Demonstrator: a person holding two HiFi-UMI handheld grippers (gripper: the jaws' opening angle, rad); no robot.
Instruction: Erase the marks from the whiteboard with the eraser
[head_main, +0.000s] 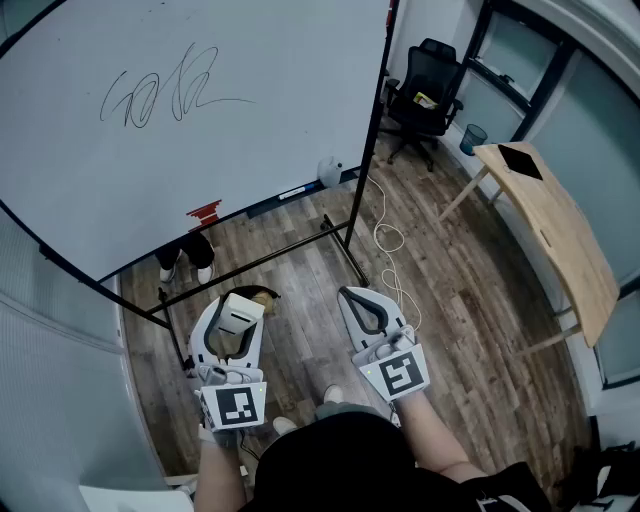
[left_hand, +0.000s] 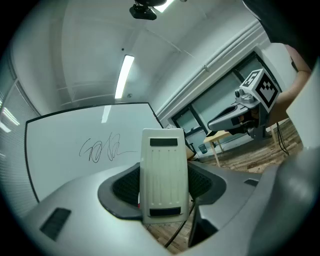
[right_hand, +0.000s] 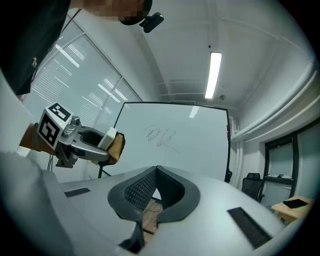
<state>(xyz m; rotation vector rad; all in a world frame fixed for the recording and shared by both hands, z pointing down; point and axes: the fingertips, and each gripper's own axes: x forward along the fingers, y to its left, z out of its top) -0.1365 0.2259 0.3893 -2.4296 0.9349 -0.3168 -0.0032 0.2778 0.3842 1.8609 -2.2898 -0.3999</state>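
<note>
Eraser (left_hand: 161, 175), likely light, hard-backed and soft-padded, is gripped by its long sides in the left gripper (head_main: 238, 316) jaws, short of the scribbled whiteboard (head_main: 280, 150); right gripper (head_main: 353, 294) jaws closed, empty.

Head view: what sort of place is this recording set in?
Likely an office or meeting room: a freestanding whiteboard with marker scribbles, a black office chair, and a wooden desk.
</note>
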